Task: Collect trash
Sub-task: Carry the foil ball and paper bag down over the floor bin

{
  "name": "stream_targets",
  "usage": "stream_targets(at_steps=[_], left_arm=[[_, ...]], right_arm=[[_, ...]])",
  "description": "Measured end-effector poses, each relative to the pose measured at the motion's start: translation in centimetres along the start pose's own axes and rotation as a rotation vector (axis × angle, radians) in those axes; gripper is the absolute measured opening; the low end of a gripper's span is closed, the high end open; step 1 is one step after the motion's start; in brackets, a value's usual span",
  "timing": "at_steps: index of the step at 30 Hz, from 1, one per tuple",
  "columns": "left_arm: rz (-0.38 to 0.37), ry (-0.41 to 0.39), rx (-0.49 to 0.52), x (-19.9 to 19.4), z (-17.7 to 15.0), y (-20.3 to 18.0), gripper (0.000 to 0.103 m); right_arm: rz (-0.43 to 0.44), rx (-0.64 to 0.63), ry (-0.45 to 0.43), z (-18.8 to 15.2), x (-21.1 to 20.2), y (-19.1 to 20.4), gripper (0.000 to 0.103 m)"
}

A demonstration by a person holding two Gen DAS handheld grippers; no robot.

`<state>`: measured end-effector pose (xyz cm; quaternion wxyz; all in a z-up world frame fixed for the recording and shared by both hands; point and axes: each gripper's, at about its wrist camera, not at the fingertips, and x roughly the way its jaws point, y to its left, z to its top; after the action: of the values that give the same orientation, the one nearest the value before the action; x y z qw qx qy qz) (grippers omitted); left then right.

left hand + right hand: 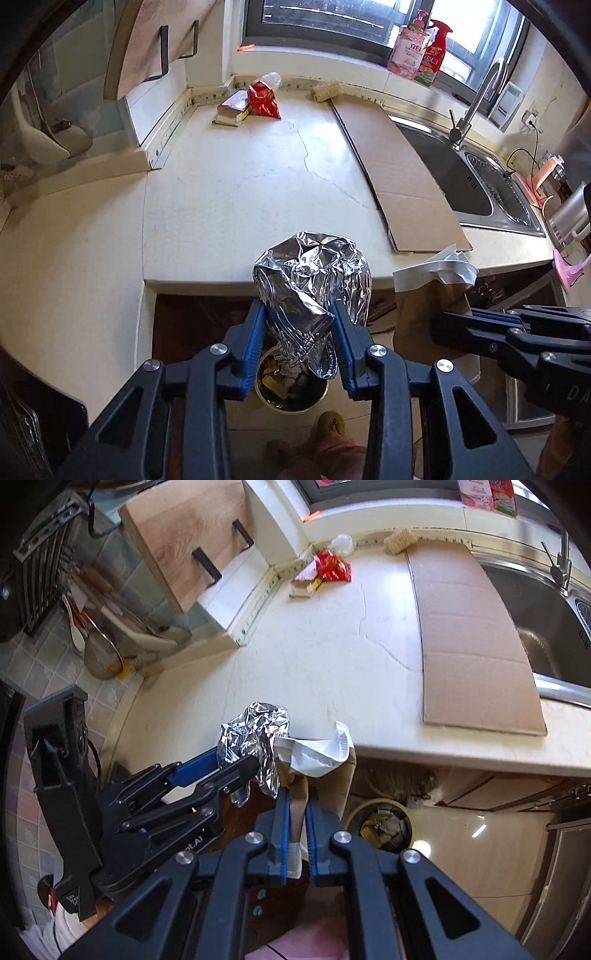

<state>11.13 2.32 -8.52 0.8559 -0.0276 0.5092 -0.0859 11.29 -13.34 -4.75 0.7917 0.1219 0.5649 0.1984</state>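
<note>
Kitchen counter [229,177]: one foil wad [314,280], one paper bag [325,775], both gripped.

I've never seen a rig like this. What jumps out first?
A crumpled foil ball clamped in the left gripper, above a yellow bin of trash on the floor. Beside it the right gripper pinches a brown-and-white paper bag, at the counter edge.

My left gripper [299,332], black with blue pads, grips crinkled silver foil [314,273], and my right gripper [297,812], in the same colours, pinches a brown paper bag [332,779] with white paper [317,751] in its mouth. At twelve o'clock on the cracked cream counter [240,177] lies a red wrapper [263,100], with plain tan cardboard [399,170] at two o'clock.
</note>
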Motion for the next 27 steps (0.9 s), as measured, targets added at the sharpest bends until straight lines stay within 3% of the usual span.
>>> stream_targets(at_steps=[10, 19, 27], left_arm=[[0.028, 0.102, -0.022, 7.2, -5.9, -1.1, 0.034], [0.025, 0.259, -0.104, 19.8, -13.2, 0.5, 0.034], [0.047, 0.31, -0.144, 29.9, -16.8, 3.0, 0.034]], right_arm=[[-0.044, -0.035, 0.085, -4.7, 5.6, -3.2, 0.008], [-0.031, 0.042, 0.237, -10.6, 17.1, -11.1, 0.008], [-0.084, 0.087, 0.312, -14.3, 27.9, -17.5, 0.008]])
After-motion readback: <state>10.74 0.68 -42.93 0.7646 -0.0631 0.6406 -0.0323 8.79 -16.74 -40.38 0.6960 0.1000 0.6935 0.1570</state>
